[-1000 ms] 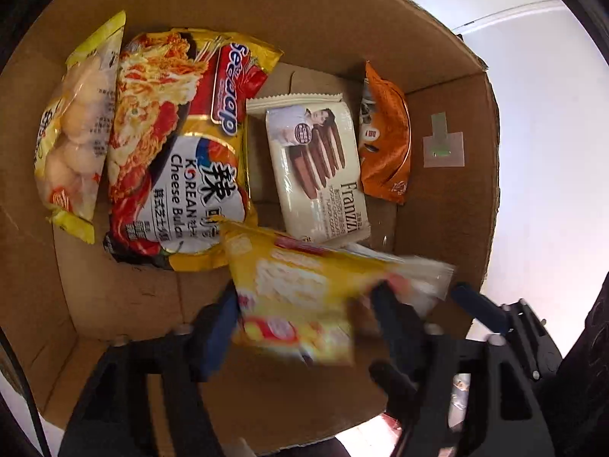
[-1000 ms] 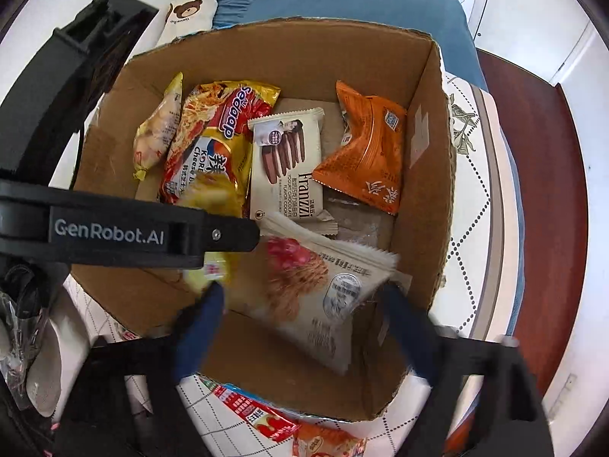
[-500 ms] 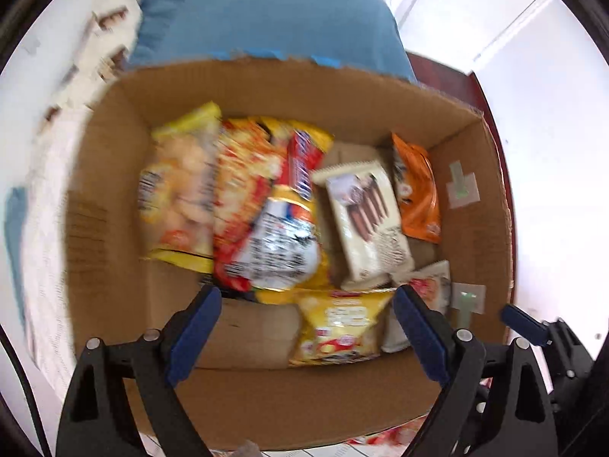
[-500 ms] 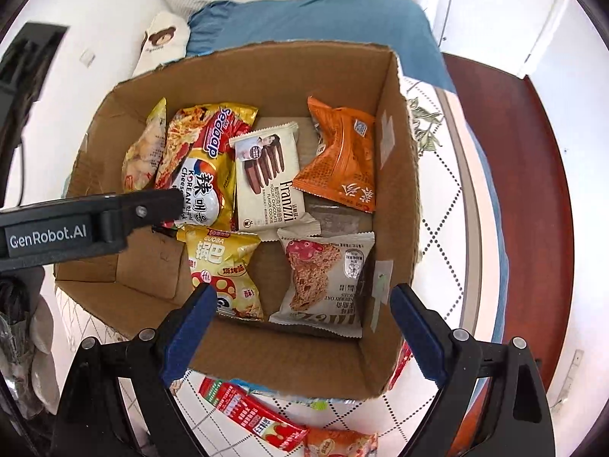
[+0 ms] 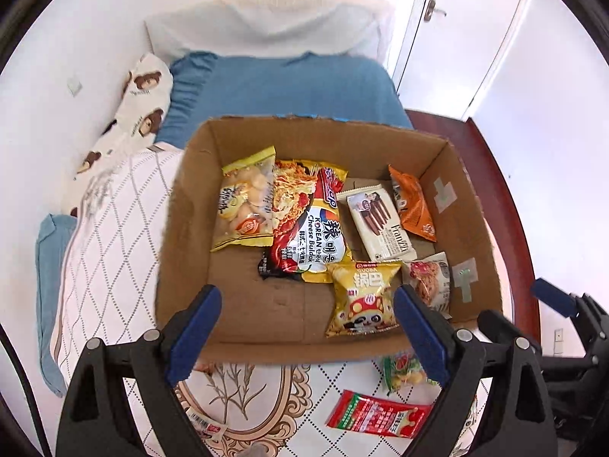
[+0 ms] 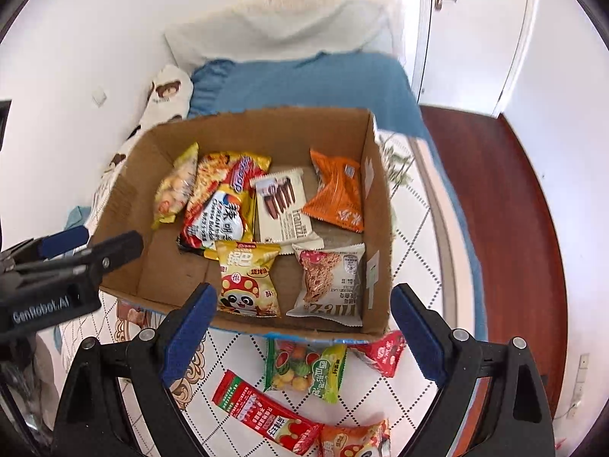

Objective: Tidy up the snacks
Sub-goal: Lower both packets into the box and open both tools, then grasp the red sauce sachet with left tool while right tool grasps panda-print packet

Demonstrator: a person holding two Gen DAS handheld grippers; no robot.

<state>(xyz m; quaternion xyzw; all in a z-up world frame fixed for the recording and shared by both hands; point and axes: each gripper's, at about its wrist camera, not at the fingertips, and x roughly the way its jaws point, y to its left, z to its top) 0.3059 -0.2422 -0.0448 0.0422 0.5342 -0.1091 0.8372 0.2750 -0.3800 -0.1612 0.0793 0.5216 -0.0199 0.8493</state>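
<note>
A cardboard box (image 5: 182, 209) stands open on a quilted bed and holds several snack packs. Among them are a yellow panda crisp pack (image 5: 361, 301) and an oat bread pack (image 5: 430, 282) in the near row. My left gripper (image 5: 306, 297) hangs open above the box's near wall with nothing between its blue pads. My right gripper (image 6: 302, 293) is also open and empty over the near edge of the box (image 6: 377, 228). Below it the panda pack (image 6: 247, 278) and the bread pack (image 6: 327, 282) lie flat on the box floor.
Loose on the quilt in front of the box lie a green fruit-candy pack (image 6: 304, 369), a long red pack (image 6: 266, 415), a small red pack (image 6: 384, 350) and an orange pack (image 6: 354, 438). A blue blanket and a pillow lie behind the box. Dark wooden floor runs along the right.
Both grippers let go of their packs, the left the yellow one and the right the bread, and rose back out of the box. The two packs now lie in its near row.
</note>
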